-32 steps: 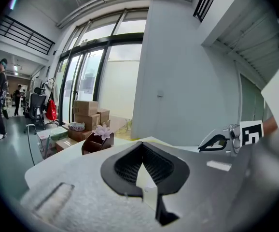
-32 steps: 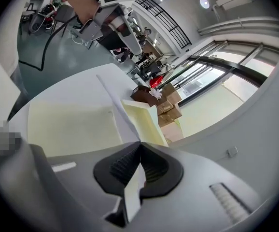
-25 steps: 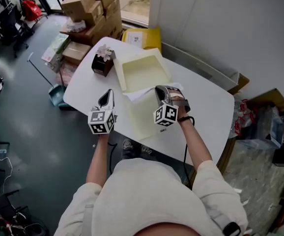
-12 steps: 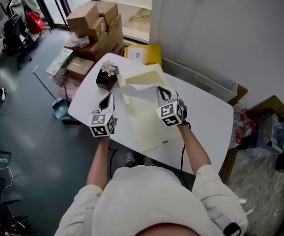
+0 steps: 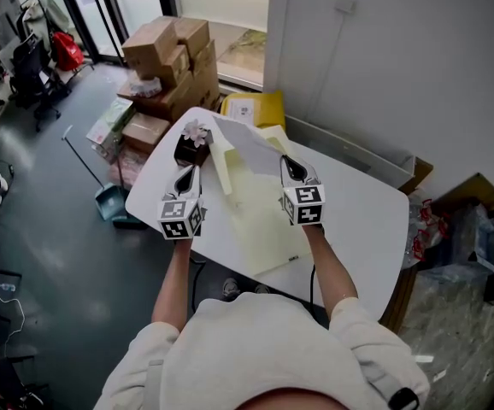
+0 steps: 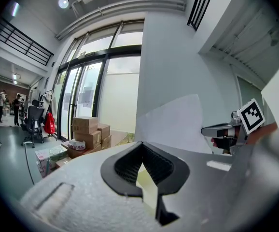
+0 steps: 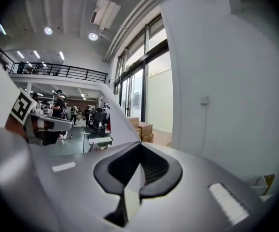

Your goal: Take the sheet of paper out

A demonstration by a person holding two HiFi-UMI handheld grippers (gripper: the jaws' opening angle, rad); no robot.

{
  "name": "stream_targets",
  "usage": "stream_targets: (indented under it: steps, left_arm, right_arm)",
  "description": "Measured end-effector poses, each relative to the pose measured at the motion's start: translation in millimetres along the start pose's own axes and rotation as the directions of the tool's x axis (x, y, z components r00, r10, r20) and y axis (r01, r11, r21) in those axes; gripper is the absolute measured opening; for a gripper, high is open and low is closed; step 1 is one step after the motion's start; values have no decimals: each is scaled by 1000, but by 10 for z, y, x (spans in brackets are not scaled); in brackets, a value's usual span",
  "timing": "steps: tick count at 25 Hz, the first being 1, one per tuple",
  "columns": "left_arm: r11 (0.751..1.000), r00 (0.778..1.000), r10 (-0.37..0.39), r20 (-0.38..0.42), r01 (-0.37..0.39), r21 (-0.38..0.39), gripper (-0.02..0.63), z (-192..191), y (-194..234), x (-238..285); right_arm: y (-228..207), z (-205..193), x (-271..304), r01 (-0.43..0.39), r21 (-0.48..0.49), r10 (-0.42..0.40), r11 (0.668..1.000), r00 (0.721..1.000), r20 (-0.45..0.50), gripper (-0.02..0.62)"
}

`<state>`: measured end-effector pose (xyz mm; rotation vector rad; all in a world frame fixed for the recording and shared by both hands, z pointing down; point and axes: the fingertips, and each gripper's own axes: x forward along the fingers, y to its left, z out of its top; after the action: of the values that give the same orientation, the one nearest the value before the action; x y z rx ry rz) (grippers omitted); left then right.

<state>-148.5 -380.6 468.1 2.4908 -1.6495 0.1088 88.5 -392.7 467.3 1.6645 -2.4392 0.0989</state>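
At upper centre, the right gripper (image 5: pixel 292 167) is pinched shut on the white sheet of paper (image 5: pixel 249 142), held above the pale yellow cardboard folder (image 5: pixel 255 216). The left gripper (image 5: pixel 186 176) seemingly clamps that folder's flap.

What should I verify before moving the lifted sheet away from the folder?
1. Right gripper shut on the sheet of paper: ok.
2. Left gripper shut on the yellow folder, holding it: ok.
3. Sheet fully clear of the folder: cannot tell.
4. Sheet's far corner clear of the flower pot: cannot tell, they look close in the head view.
5. Bare table on the right for the sheet: ok.
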Motion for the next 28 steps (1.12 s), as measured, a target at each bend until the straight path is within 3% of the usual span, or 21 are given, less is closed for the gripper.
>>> stream_targets:
  steps: [6,28]
  left_arm:
    - [1000,1000,1,5,-1,6,5,49,72,49]
    - [1000,1000,-1,-11,1,-15,5,-84,151,89]
  right_arm:
    - [-44,-248,-31,41,102,-39,994,999,-23,2]
    - [26,-279,75,32,54,-29,998,998,-47,2]
